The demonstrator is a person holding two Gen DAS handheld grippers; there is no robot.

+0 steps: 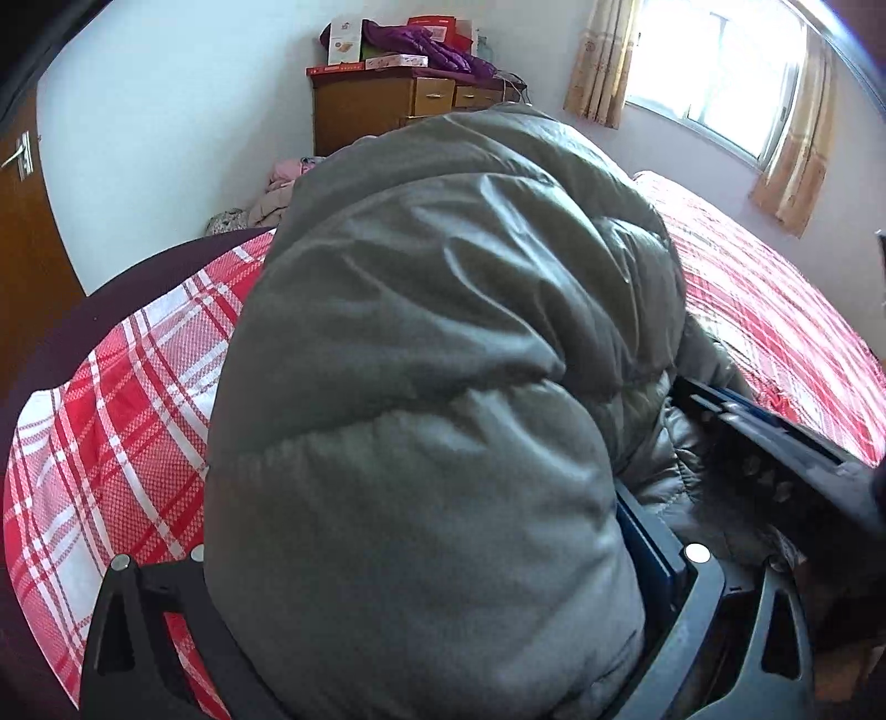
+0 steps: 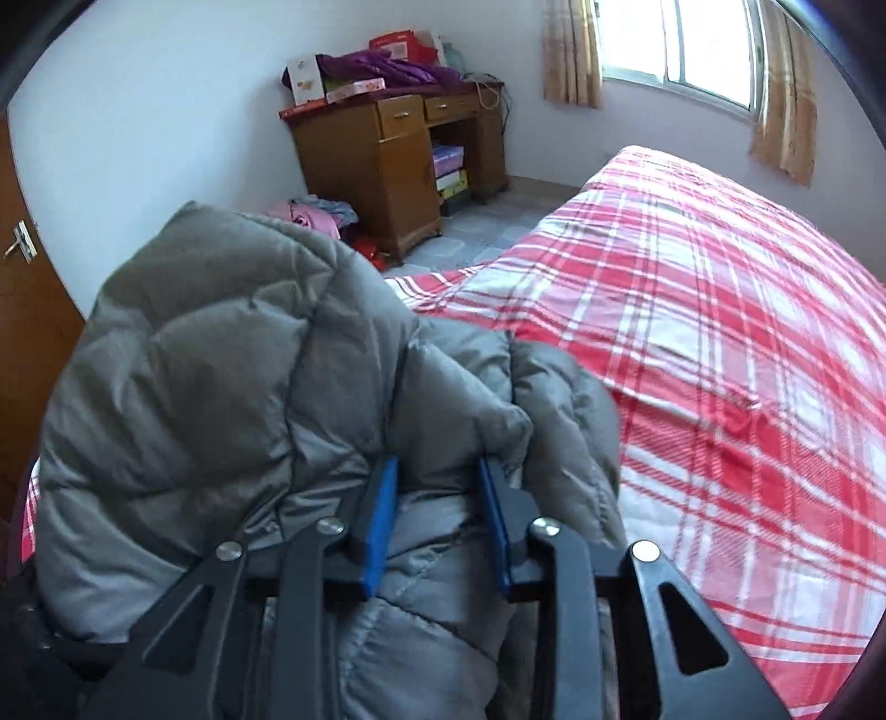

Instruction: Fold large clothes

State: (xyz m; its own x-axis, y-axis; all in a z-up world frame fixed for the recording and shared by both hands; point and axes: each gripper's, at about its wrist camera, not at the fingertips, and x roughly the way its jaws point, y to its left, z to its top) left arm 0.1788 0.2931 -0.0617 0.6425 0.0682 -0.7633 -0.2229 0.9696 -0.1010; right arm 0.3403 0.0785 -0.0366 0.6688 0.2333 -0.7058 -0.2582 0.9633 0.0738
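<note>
White walls (image 2: 166,111); bright daylight through a window (image 2: 698,50) with tan curtains (image 2: 570,55). Wooden desk (image 2: 387,149) against the wall, piled with boxes and purple cloth. Grey tiled floor (image 2: 487,227). Brown door (image 2: 27,310) at left.

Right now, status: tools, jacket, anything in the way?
Right tool shut on grey puffer jacket, bunched fabric between its blue pads. Left tool buried in jacket, grip unconfirmed. Jacket raised over plaid bed. Bed ahead unobstructed.

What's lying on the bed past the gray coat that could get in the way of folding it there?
Nothing visible. The gray coat is bunched up, pinched in the right claw, and the red plaid bedspread beyond it shows only bare cloth. The left wrist view is mostly filled by the coat.
</note>
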